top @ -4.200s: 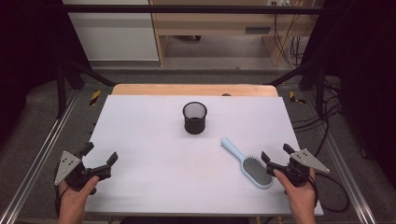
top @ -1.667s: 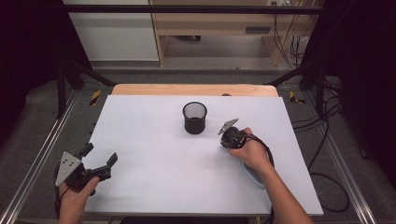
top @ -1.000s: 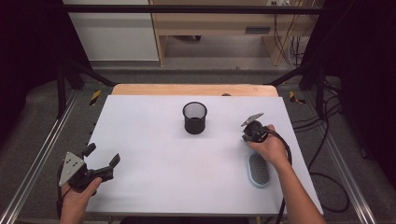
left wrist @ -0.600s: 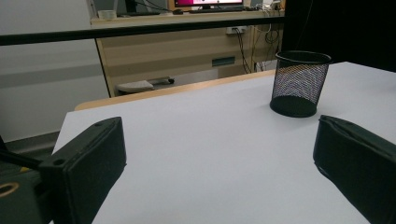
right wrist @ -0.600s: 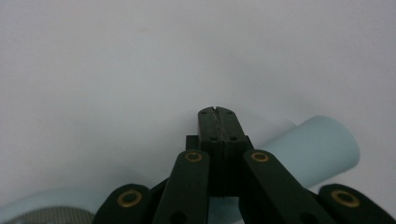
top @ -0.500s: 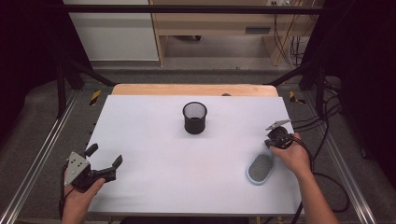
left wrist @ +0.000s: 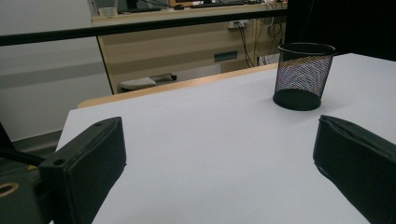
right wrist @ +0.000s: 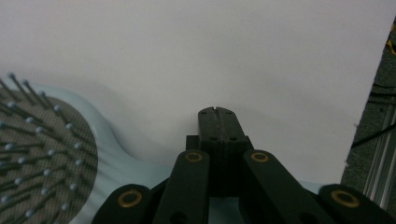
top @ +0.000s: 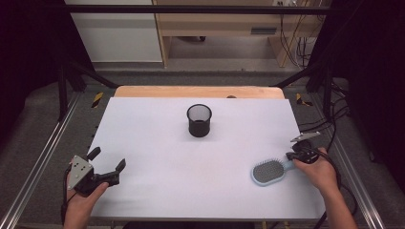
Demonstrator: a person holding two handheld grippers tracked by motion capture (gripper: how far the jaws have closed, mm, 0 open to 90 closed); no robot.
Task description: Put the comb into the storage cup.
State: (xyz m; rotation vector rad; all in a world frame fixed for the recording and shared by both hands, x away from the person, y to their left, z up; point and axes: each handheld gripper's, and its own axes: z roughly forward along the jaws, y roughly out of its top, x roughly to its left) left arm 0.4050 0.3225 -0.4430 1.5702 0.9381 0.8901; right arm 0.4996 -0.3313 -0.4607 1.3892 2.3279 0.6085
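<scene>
At the lower right of the high view the right tongs [top: 292, 155] are clamped on the hairbrush [top: 269, 171] handle, the brush's long axis running lower-left across the counter [top: 157, 143]; the left tongs [top: 106, 159] stand apart, far off.

Hairbrush [right wrist: 42, 163] handle hidden under right gripper [right wrist: 218, 112]; head cropped.

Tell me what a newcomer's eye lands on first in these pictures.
First, the pale blue hairbrush lying bristles up near the right edge of the white table, with the right gripper at its handle, jaws shut. Next, the black mesh cup standing upright alone at the table's middle. At the near left corner the left gripper sits open with nothing between its jaws.
</scene>
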